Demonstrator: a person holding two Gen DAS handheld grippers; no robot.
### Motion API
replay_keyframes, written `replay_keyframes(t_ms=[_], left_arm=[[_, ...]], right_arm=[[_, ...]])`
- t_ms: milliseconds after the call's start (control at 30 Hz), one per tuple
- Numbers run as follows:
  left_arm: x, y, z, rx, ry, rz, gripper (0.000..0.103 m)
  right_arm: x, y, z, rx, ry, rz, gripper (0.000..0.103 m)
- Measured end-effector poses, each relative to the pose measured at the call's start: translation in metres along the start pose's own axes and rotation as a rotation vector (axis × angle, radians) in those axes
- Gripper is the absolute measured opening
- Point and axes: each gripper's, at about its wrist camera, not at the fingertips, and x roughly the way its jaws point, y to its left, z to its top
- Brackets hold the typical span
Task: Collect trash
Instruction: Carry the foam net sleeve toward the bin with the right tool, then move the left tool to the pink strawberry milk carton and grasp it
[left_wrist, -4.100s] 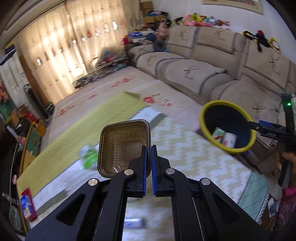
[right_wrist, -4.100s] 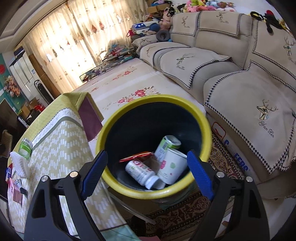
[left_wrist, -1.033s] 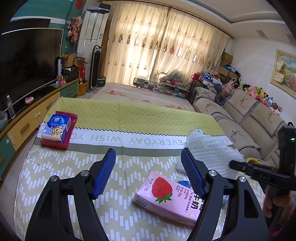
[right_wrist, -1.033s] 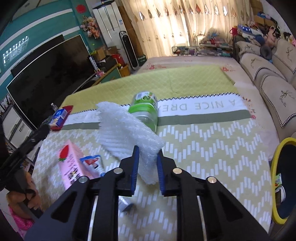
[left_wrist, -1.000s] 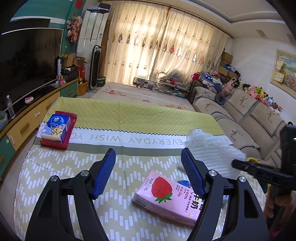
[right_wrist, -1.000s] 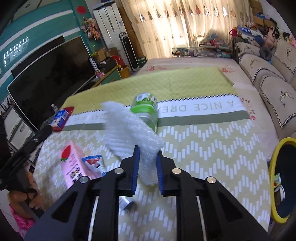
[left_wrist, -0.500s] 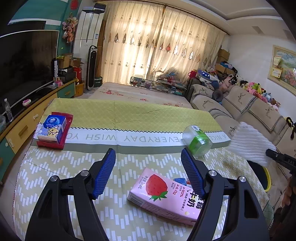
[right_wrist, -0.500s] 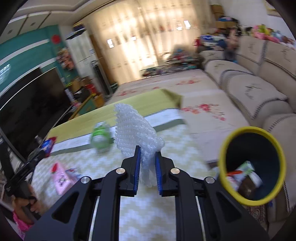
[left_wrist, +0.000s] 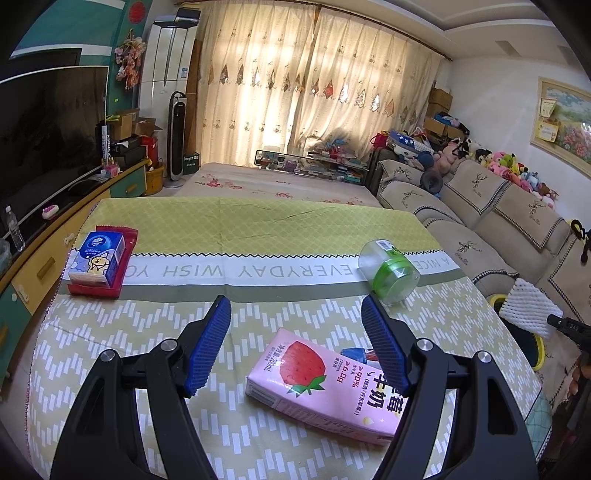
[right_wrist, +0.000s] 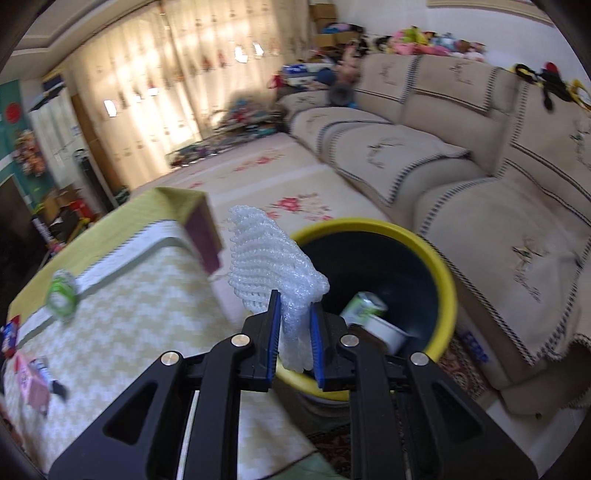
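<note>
My right gripper (right_wrist: 294, 314) is shut on a white foam net sleeve (right_wrist: 269, 258) and holds it at the near rim of the yellow-rimmed trash bin (right_wrist: 439, 266), which has cups and a can inside. In the left wrist view the sleeve (left_wrist: 530, 308) hangs over the bin (left_wrist: 496, 297) at the table's right edge. My left gripper (left_wrist: 295, 341) is open and empty above the table, just over a pink strawberry milk carton (left_wrist: 325, 384). A clear jar with a green lid (left_wrist: 388, 271) lies on its side further back.
A blue tissue pack on a red tray (left_wrist: 99, 260) sits at the table's left. A small blue wrapper (left_wrist: 354, 354) lies behind the carton. A beige sofa (right_wrist: 480, 166) runs along the right behind the bin. A TV cabinet (left_wrist: 37, 236) stands left of the table.
My right gripper has swung right with the foam sleeve, from above the table to the bin's rim. My left gripper has stayed open over the carton.
</note>
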Motion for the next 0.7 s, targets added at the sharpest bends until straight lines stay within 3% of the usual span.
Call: replay_keyframes(t_ms=[167,200,267,700], left_arm=[[0.002,-0.006,-0.001,0.020,0.011,0.009,0.072],[0.003,-0.006,-0.002,0.022,0.012,0.010,0.072],[0.004,-0.008,-0.002,0.029,0.017,0.012,0.072],[0.002,-0.018,-0.006,0.073,0.065,-0.040,0.074]], right_arm=[[0.011,-0.013,-0.003,0.031,0.005,-0.058,0.020],[0.014,-0.013,-0.003,0.038,0.007,-0.065,0.024],[0.017,-0.016,-0.005,0.050,0.007,-0.074,0.042],[0.010,-0.014,-0.011,0.037,0.008,-0.046,0.050]])
